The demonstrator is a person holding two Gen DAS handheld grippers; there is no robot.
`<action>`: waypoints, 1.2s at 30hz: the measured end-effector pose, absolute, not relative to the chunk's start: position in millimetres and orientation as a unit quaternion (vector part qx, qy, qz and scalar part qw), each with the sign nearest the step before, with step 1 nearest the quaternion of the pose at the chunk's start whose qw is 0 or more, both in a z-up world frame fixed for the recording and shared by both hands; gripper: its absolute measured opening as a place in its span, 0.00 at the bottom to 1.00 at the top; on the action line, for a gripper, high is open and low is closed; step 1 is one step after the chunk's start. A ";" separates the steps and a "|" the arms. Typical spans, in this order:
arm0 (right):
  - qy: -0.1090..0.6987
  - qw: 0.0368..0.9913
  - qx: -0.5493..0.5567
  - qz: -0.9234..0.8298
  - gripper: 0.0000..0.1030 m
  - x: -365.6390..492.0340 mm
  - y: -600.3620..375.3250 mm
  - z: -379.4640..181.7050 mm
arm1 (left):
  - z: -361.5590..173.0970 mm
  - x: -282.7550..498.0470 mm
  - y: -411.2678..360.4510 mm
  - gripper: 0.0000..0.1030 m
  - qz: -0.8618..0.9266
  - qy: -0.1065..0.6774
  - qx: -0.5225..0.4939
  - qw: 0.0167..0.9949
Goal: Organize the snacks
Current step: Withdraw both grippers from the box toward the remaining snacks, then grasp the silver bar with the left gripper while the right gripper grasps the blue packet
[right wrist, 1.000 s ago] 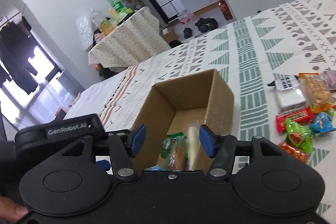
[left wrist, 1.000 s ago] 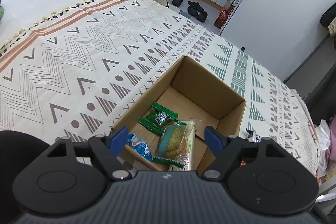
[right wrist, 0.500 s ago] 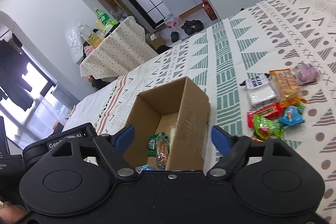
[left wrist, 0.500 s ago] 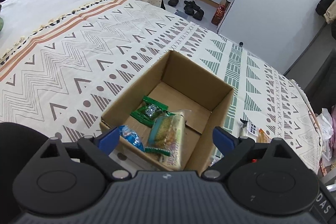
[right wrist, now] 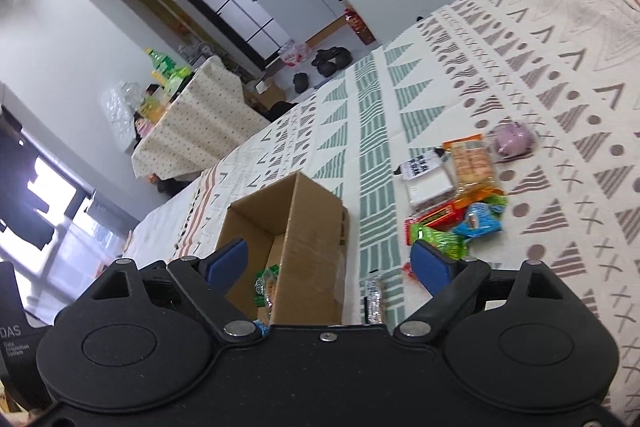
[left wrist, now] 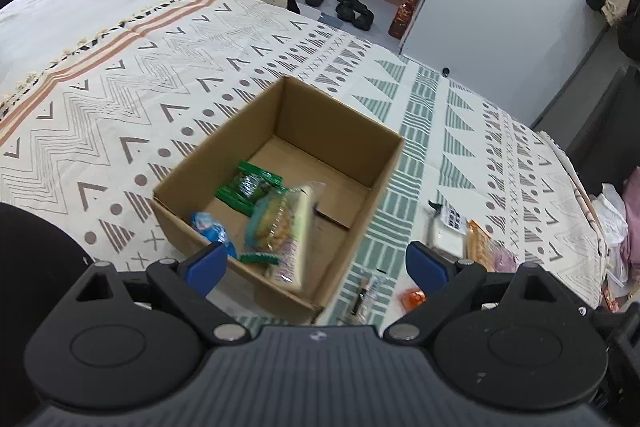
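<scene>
An open cardboard box [left wrist: 384, 163] [right wrist: 316, 223] stands on the patterned bedspread. Inside lie a green packet [left wrist: 248, 187], a blue candy [left wrist: 208, 229] and a clear cracker pack [left wrist: 286, 233]. My left gripper [left wrist: 316, 263] hovers open above the box's near corner with nothing between its fingers. My right gripper [right wrist: 332, 263] hangs over the box's near right side; its jaws are opening and hold nothing. To the right of the box lies a pile of snacks [right wrist: 456, 199]: a white pack, an orange cracker pack, red, green and blue wrappers and a pink one.
A small dark-ended wrapper [left wrist: 366, 293] [right wrist: 374, 301] and an orange candy [left wrist: 414, 297] lie just right of the box. A cloth-covered table with bottles [right wrist: 188, 123] stands beyond the bed. Shoes [left wrist: 352, 9] sit on the floor. Clothes [left wrist: 624, 223] pile at the bed's right edge.
Both grippers opened wider and drew back from the box, which now sits farther off. The cracker pack settled into the box. More of the snack pile has come into both views.
</scene>
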State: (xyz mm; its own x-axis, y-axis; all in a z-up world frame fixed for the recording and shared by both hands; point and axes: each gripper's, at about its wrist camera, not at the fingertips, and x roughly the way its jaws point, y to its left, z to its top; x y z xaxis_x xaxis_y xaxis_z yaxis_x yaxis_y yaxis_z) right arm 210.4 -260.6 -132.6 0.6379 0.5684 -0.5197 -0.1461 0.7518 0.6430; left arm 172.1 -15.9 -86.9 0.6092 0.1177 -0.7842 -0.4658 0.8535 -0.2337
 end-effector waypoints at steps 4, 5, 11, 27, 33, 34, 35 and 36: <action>0.374 0.852 0.306 0.200 0.90 208.8 -277.1 -133.5 | -88.0 171.5 -25.9 0.93 0.160 0.412 -0.219 0.870; 0.375 0.850 0.312 0.197 0.90 208.4 -281.6 -134.2 | -88.4 171.6 -28.6 0.93 0.159 0.413 -0.219 0.870; 0.387 0.840 0.341 0.170 0.91 208.2 -307.7 -141.4 | -91.8 173.7 -44.4 0.93 0.153 0.419 -0.218 0.868; 0.412 0.798 0.420 0.132 0.81 214.1 -351.9 -170.8 | -109.2 183.7 -75.0 0.89 0.143 0.423 -0.217 0.868; 0.424 0.792 0.421 0.121 0.69 220.4 -353.5 -182.9 | -123.4 192.8 -84.5 0.73 0.139 0.432 -0.215 0.865; 0.428 0.792 0.419 0.119 0.68 221.7 -352.9 -184.9 | -126.8 194.7 -85.8 0.69 0.138 0.435 -0.216 0.863; 0.430 0.791 0.419 0.118 0.66 223.0 -352.2 -187.2 | -130.2 196.4 -87.2 0.65 0.137 0.438 -0.217 0.862; 0.432 0.790 0.418 0.118 0.64 224.5 -352.0 -189.5 | -133.8 198.2 -88.3 0.63 0.137 0.441 -0.217 0.860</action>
